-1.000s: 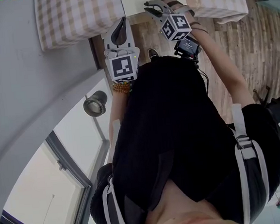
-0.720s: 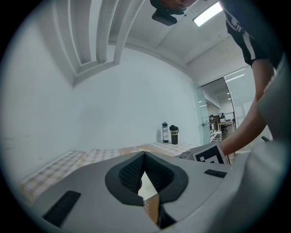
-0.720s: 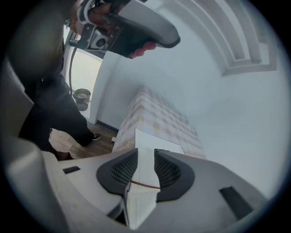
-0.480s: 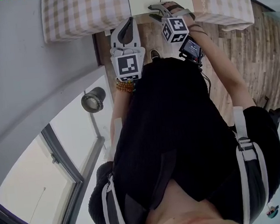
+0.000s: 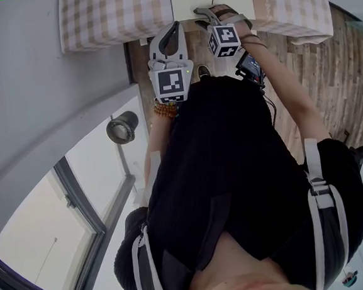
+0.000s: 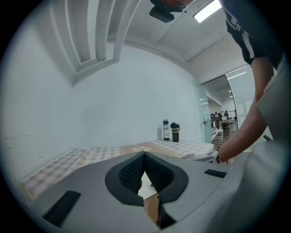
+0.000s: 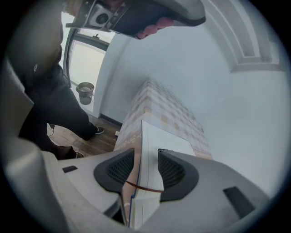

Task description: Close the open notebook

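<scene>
Right gripper [image 7: 146, 154] freeing the white elastic-banded notebook [image 7: 157, 136].
Its jaws have just opened wide astride the seemingly shut cover; left gripper [image 6: 144, 157], at 8 o'clock, idles closed and empty.

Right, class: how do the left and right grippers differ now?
The left gripper's jaws are shut, empty; the right gripper's have just been opening and straddle the white notebook's edge. The left gripper points nearly level; the right gripper tilts down. Both have dark ribbed pads.
</scene>
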A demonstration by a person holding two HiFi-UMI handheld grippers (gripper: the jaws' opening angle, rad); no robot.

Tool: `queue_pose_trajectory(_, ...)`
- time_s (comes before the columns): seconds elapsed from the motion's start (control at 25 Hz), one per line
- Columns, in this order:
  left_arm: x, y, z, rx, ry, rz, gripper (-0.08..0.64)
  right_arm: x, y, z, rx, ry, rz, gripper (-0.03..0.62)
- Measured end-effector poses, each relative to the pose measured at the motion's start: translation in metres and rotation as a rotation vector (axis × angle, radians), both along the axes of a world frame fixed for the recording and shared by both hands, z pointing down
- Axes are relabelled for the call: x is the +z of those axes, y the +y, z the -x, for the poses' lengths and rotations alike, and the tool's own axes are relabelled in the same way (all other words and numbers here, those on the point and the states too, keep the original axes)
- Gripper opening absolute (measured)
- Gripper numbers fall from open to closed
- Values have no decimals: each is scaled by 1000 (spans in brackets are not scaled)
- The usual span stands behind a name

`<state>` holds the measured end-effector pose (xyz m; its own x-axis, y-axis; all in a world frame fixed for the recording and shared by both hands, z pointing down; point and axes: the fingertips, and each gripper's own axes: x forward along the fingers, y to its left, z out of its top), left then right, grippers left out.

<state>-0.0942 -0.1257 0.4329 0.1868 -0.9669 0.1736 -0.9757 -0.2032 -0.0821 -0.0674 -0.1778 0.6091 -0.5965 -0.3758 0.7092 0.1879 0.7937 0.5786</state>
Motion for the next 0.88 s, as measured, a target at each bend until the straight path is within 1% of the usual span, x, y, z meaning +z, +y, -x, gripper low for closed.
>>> queue_pose_trajectory(0.12,2,0,1,-6,-2,6,5,5,-4,0,15,26,-29,170)
queue_pose_trajectory(0.16,3,0,2,-9,-3,9,5,6,-6,0,23,33,-46,141)
queue_pose_trajectory(0.28,6,0,3,-16,0,17,5,7,-8,-1,38,44,-71,137)
queue_pose_trajectory(0.56,11,0,2,-12,-1,28,5,5,-6,-1,52,23,-62,94)
queue_pose_trajectory(0.88,16,-3,-5,14,-2,36,5,-7,-5,-4,84,-30,-41,83)
